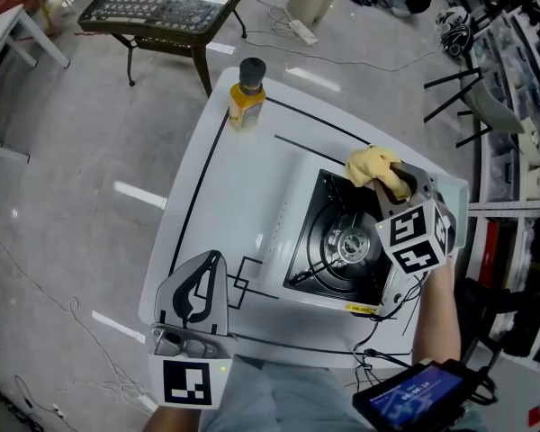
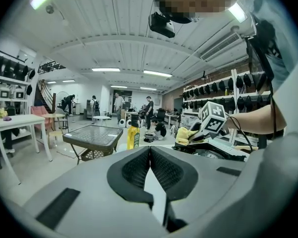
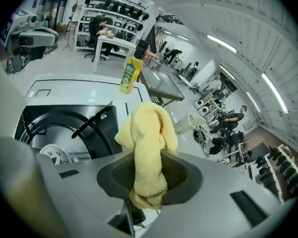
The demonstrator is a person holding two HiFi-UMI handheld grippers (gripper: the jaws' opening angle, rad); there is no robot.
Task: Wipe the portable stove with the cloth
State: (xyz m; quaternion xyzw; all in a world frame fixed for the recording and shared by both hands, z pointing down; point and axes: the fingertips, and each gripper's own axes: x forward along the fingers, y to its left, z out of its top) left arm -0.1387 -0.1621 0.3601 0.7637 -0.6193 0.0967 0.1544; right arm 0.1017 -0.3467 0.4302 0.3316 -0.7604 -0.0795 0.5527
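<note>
R gripper (image 1: pixel 396 185) jaws clench yellow terry cloth (image 1: pixel 371 164) at black portable gas stove's (image 1: pixel 337 241) 1 o'clock corner, prob. ready to wipe; L gripper (image 1: pixel 212 268), jaws together & empty, idles at 8 o'clock.

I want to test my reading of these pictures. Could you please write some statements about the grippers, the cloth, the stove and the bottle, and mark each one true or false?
1. The right gripper holds the cloth. True.
2. The left gripper is open. False: it is shut, with nothing in it.
3. The bottle stands on the stove. False: it stands on the table, apart from the stove.
4. The stove sits on the table. True.
</note>
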